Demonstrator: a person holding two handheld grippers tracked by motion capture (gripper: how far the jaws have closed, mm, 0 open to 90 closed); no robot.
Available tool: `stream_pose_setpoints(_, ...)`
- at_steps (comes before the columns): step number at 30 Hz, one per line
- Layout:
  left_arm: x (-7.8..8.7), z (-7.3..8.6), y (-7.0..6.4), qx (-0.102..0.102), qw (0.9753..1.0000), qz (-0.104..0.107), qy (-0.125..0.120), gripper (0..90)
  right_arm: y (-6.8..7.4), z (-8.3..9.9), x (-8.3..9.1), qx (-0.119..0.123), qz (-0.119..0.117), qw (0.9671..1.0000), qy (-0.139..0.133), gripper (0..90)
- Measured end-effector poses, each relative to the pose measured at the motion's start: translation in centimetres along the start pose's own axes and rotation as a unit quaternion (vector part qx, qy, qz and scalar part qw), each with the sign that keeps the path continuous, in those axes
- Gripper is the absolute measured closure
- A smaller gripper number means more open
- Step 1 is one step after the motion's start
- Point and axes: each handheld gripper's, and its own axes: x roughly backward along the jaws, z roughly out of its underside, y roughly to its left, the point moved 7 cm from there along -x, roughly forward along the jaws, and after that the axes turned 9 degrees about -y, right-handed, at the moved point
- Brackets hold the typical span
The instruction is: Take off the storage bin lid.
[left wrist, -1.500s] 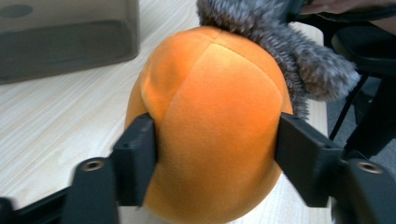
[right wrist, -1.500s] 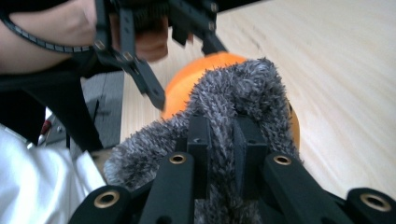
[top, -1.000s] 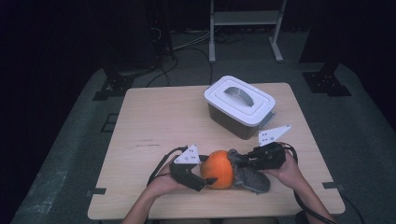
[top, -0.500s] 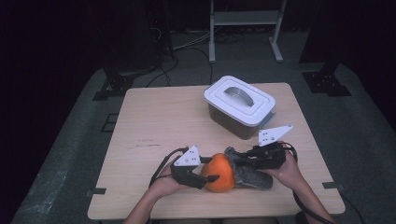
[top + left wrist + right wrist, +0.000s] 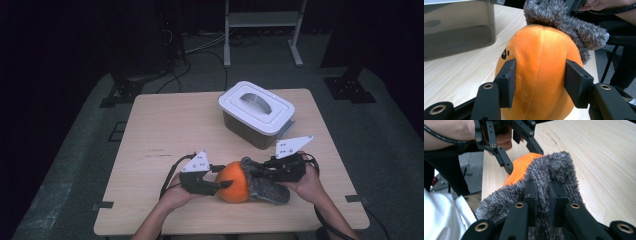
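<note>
1. Left hand-held gripper (image 5: 220,185), near the front edge of the surface (image 5: 165,125): jaws clamped on the flanks of the orange plush toy (image 5: 233,181), one pad pressed into each side; seen likewise in the left gripper view (image 5: 540,82), pads denting the fabric.
2. Orange plush toy, at front centre of the surface, between the two hand-held grippers: rounded, with a central seam and small black markings in the left gripper view (image 5: 541,75); resting on the wood in the high view.
3. Grey fuzzy cloth (image 5: 267,185), touching the right side of the orange plush toy and extending toward the right hand: draped over the top of the toy in the left gripper view (image 5: 571,25); shaggy pile, bunched into a ridge in the right gripper view (image 5: 549,177).
4. Right hand-held gripper (image 5: 260,172), just right of the toy: jaws closed narrowly on a fold of the grey fuzzy cloth, fibres bulging around both pads in the right gripper view (image 5: 543,202).
5. Lidded container (image 5: 257,112), behind the toy at the far right part of the surface, well apart from both hand-held grippers: white lid with a grey handle, translucent dark walls; wall also visible in the left gripper view (image 5: 456,27).
</note>
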Motion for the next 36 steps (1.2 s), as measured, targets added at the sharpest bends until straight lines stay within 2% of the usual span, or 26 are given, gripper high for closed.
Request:
stream_pose_setpoints(2, -0.2, 0.0, -0.1, 0.000, 1.0000, -0.002, -0.001, 45.3, 0.6, -0.6, -0.1, 0.012, -0.006, 0.9999, -0.004, 78.5)
stream_pose_setpoints(3, -0.4, 0.0, -0.2, 0.002, 1.0000, 0.003, 0.002, 43.3, 1.4, -1.1, -0.5, 0.021, -0.020, 0.9996, -0.007, 78.4)
stream_pose_setpoints(7, -0.2, 0.3, -0.3, -0.003, 0.9999, 0.012, 0.010, 38.3, 1.6, -0.9, -1.2, 0.024, -0.020, 0.9995, 0.006, 78.5)
stream_pose_setpoints(8, -0.2, 0.3, -0.3, -0.003, 0.9998, 0.016, 0.011, 34.8, 1.4, -0.8, -1.2, 0.021, -0.021, 0.9995, 0.006, 78.5)
stream_pose_setpoints(9, -0.7, 0.6, -0.6, -0.005, 0.9996, 0.021, 0.019, 22.3, 1.4, -0.7, -1.3, 0.012, -0.025, 0.9996, 0.001, 78.5)
stream_pose_setpoints(10, -0.7, 0.6, -0.6, -0.005, 0.9996, 0.021, 0.019, 18.1, 1.4, -0.7, -1.3, 0.012, -0.025, 0.9996, 0.001, 78.5)
stream_pose_setpoints(11, -1.3, 1.2, -0.9, -0.019, 0.9992, 0.016, 0.032, 15.8, 1.6, -0.7, -1.5, 0.013, -0.031, 0.9994, 0.001, 78.4)
stream_pose_setpoints(13, -1.4, 1.3, -1.0, -0.024, 0.9989, 0.017, 0.036, 16.1, 1.8, -0.6, -1.7, 0.014, -0.034, 0.9993, 0.005, 78.4)
stream_pose_setpoints(14, -1.3, 1.3, -1.0, -0.034, 0.9986, 0.015, 0.038, 28.2, 1.8, -0.5, -1.7, 0.016, -0.036, 0.9992, 0.008, 78.4)
stream_pose_setpoints(16, -1.0, 1.1, -1.0, -0.040, 0.9983, 0.015, 0.040, 34.3, 1.6, -0.5, -1.5, 0.012, -0.036, 0.9993, 0.005, 78.4)
stream_pose_setpoints(19, -0.9, 1.3, -1.1, -0.047, 0.9979, 0.023, 0.039, 35.9, 0.7, -0.1, -0.8, 0.003, -0.026, 0.9996, 0.004, 78.4)
stream_pose_setpoints(22, -0.8, 1.3, -1.5, -0.063, 0.9967, 0.030, 0.042, 35.8, -0.5, 1.0, -0.1, -0.022, -0.016, 0.9996, 0.012, 78.3)
stream_pose_setpoints(23, -0.9, 1.3, -1.7, -0.071, 0.9961, 0.034, 0.041, 35.8, -0.7, 1.1, 0.2, -0.029, -0.015, 0.9994, 0.011, 78.2)
stream_pose_setpoints(24, -1.0, 1.3, -1.9, -0.081, 0.9951, 0.038, 0.042, 35.4, -0.5, 0.7, 0.3, -0.030, -0.026, 0.9992, -0.003, 78.1)
stream_pose_setpoints(25, -1.0, 1.4, -2.2, -0.097, 0.9932, 0.043, 0.047, 35.4, -0.5, 0.7, 0.3, -0.030, -0.026, 0.9992, -0.003, 78.1)
stream_pose_setpoints(26, -1.1, 1.4, -2.5, -0.112, 0.9914, 0.047, 0.049, 35.2, -0.1, 0.3, 0.3, -0.028, -0.034, 0.9990, -0.008, 78.1)
stream_pose_setpoints(27, -1.2, 1.4, -2.8, -0.122, 0.9900, 0.051, 0.050, 34.9, 0.8, -0.4, -0.1, -0.015, -0.048, 0.9987, -0.009, 78.1)
stream_pose_setpoints(28, -1.2, 1.4, -2.9, -0.128, 0.9890, 0.052, 0.053, 34.9, 0.8, -0.4, -0.1, -0.015, -0.048, 0.9987, -0.009, 78.1)
stream_pose_setpoints(29, -1.2, 1.5, -3.0, -0.133, 0.9882, 0.053, 0.057, 34.8, 1.2, -0.3, -0.6, -0.005, -0.054, 0.9985, 0.007, 78.1)
stream_pose_setpoints(30, -1.2, 1.6, -3.0, -0.135, 0.9877, 0.054, 0.059, 34.8, 1.2, -0.3, -0.6, -0.005, -0.054, 0.9985, 0.007, 78.1)
stream_pose_setpoints(32, -1.0, 1.6, -2.9, -0.135, 0.9876, 0.055, 0.058, 34.8, 1.0, 0.1, -0.7, -0.019, -0.065, 0.9976, 0.009, 78.1)
stream_pose_setpoints(33, -1.0, 1.6, -2.9, -0.134, 0.9878, 0.055, 0.058, 34.9, 0.5, 0.6, -0.4, -0.028, -0.064, 0.9975, 0.011, 78.1)
stream_pose_setpoints(36, -0.8, 1.4, -2.7, -0.130, 0.9883, 0.057, 0.057, 35.0, -0.1, 1.2, -0.1, -0.036, -0.054, 0.9977, 0.020, 78.0)
